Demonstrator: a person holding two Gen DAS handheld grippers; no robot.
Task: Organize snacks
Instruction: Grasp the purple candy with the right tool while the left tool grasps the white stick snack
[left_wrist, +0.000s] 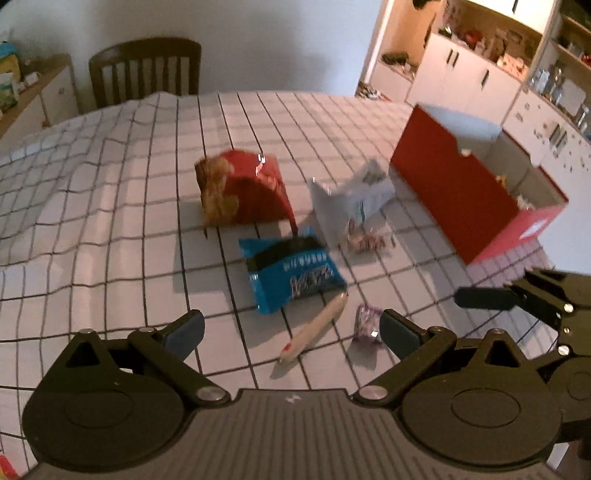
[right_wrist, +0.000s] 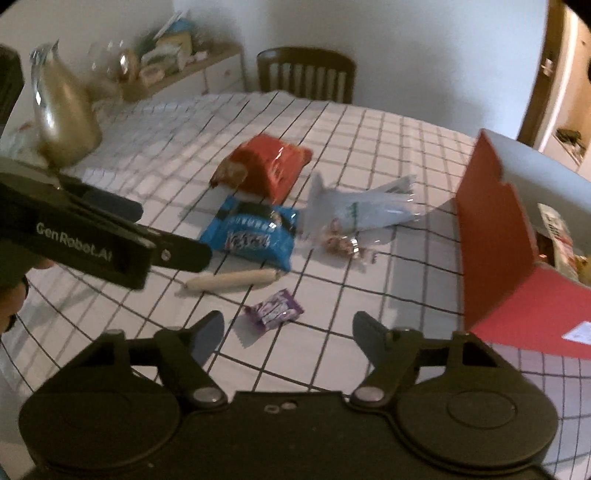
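1. The left tool (left_wrist: 291, 326) is hanging over the near edge of the desk (left_wrist: 110, 206), its jaws spread wide and gripping nothing.
2. A red snack bag (left_wrist: 243, 188) is lying toward the middle of the desk, well in from every edge.
3. A blue snack packet (left_wrist: 291, 269) is lying just in front of the red bag, nearer the near edge.
4. A pale sausage stick (left_wrist: 317, 328) is lying beside the blue packet, touching its near corner.
5. A small purple candy wrapper (right_wrist: 275, 310) is sitting close to the near edge, right ahead of the right tool (right_wrist: 288, 332), whose jaws are standing apart around nothing.
6. A clear bag of candies (right_wrist: 354, 218) is lying between the red bag and the box.
7. A red box (right_wrist: 491, 240) is standing open near the desk's right edge, holding some packets.
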